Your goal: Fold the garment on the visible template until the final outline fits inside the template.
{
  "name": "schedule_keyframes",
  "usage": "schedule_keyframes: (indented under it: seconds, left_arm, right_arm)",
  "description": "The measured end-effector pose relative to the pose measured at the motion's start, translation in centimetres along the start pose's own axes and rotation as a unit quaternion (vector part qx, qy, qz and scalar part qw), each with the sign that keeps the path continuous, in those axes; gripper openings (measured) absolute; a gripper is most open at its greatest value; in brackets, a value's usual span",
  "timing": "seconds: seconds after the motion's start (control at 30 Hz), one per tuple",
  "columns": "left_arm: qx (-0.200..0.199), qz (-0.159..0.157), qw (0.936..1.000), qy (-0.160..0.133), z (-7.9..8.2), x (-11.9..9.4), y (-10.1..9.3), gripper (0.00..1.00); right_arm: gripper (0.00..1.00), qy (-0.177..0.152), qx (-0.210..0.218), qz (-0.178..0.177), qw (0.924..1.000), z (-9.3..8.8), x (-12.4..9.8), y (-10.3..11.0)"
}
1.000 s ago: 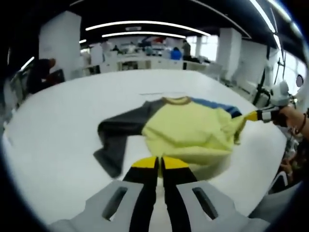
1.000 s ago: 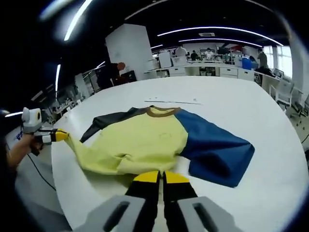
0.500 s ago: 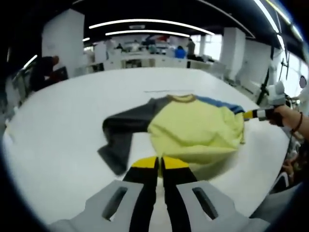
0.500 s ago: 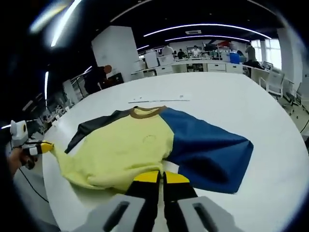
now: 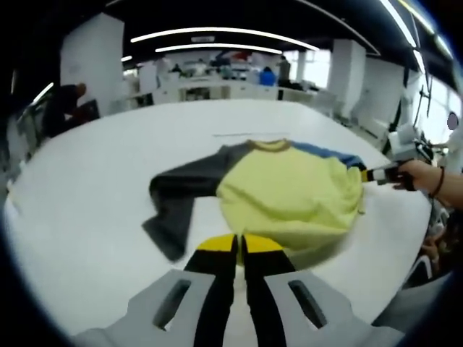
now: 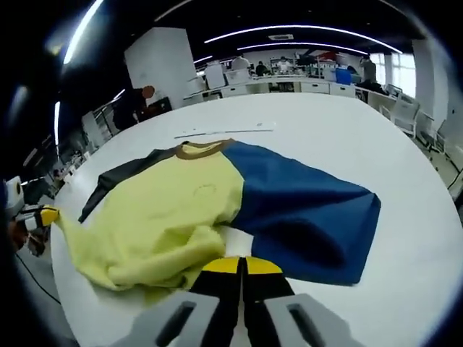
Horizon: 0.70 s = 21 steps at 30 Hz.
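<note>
A sweatshirt with a yellow body (image 5: 289, 191) (image 6: 173, 210) lies flat on a white round table (image 5: 87, 217) (image 6: 412, 159). Its dark grey sleeve (image 5: 177, 199) (image 6: 119, 181) trails to one side and its blue sleeve (image 6: 304, 210) (image 5: 325, 154) spreads to the other. My left gripper (image 5: 239, 243) (image 6: 49, 215) is shut on one corner of the yellow hem. My right gripper (image 6: 242, 265) (image 5: 369, 174) is shut on the other corner, where the hem bunches in loose folds. A thin line mark (image 5: 246, 134) (image 6: 224, 131) runs across the table just beyond the collar.
A person's hand (image 5: 427, 177) holds the right gripper past the table's edge. Desks, chairs (image 6: 409, 116) and people (image 5: 69, 105) fill the room behind the table. Bare white tabletop surrounds the garment.
The yellow hem, stretched taut between the grippers a second ago, has gone slack and bunches near the right gripper. Both grippers have kept their hold.
</note>
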<state>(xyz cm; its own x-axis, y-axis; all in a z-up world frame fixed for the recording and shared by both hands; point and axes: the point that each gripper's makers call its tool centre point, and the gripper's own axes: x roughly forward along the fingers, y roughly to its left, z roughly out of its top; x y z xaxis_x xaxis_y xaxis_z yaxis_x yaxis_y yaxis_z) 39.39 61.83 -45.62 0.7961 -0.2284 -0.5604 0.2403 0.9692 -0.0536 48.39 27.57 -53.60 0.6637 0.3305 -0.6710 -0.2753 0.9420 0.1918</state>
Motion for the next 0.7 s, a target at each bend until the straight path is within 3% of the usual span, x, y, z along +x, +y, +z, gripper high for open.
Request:
schedule_keyframes:
  seconds: [0.17,0.43,0.7]
  left_arm:
    - [-0.001,0.001,1.0000,0.001,-0.2,0.0,0.0,0.00]
    - [0.001,0.001,1.0000,-0.001,0.1,0.2,0.0,0.00]
    - [-0.003,0.000,1.0000,-0.004,0.2,0.2,-0.1,0.00]
  right_arm:
    - [0.00,-0.015,0.007,-0.006,0.9998,0.7,-0.9,0.1]
    - [0.22,-0.013,0.009,-0.017,0.9997,0.4,-2.8,-0.2]
    - [0.29,-0.015,0.006,-0.013,0.9998,-0.4,-5.0,0.7]
